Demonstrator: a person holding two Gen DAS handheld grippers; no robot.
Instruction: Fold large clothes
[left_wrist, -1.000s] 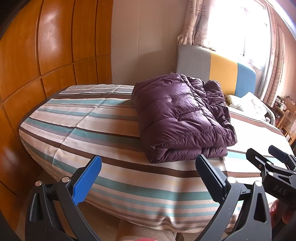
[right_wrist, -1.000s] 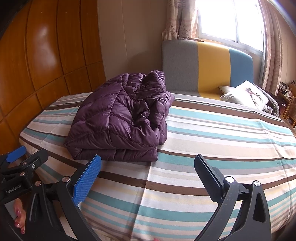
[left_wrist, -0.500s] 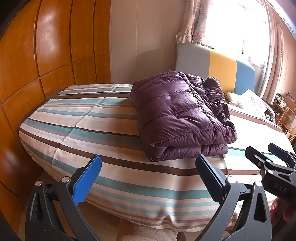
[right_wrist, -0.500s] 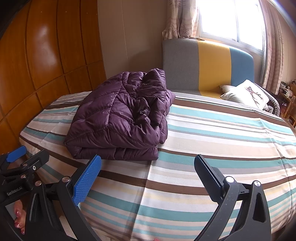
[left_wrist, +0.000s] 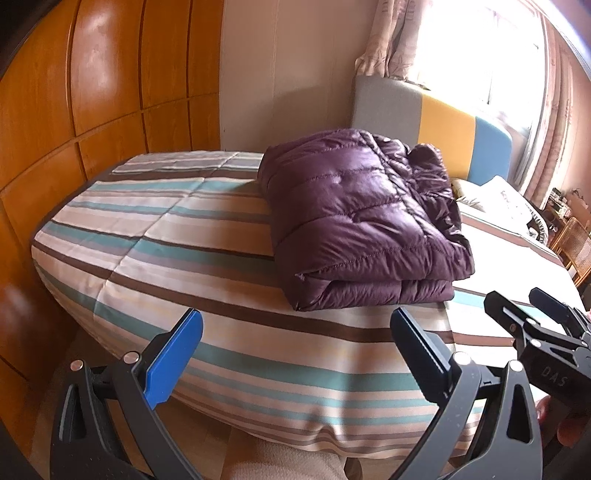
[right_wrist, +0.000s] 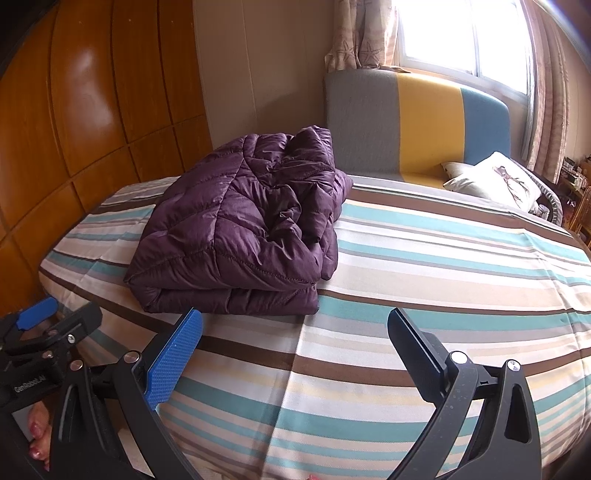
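Both grippers hang level off the bed's foot edge. Left gripper (left_wrist: 295, 354) gapes wide, holding nothing; right gripper (right_wrist: 295, 354) likewise. The purple puffer jacket (left_wrist: 362, 221) lies folded on the striped bedspread (right_wrist: 424, 266), untouched.

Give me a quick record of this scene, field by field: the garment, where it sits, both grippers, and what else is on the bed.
garment: purple puffer jacket, folded into a thick stack
location: on the striped bedspread, near the foot-end edge, nearer the wooden wall panels
left gripper: open, holding nothing, short of the jacket
right gripper: open, holding nothing, over bare bedspread
contact with jacket: none
also on bed: pillow by the grey, yellow and blue headboard
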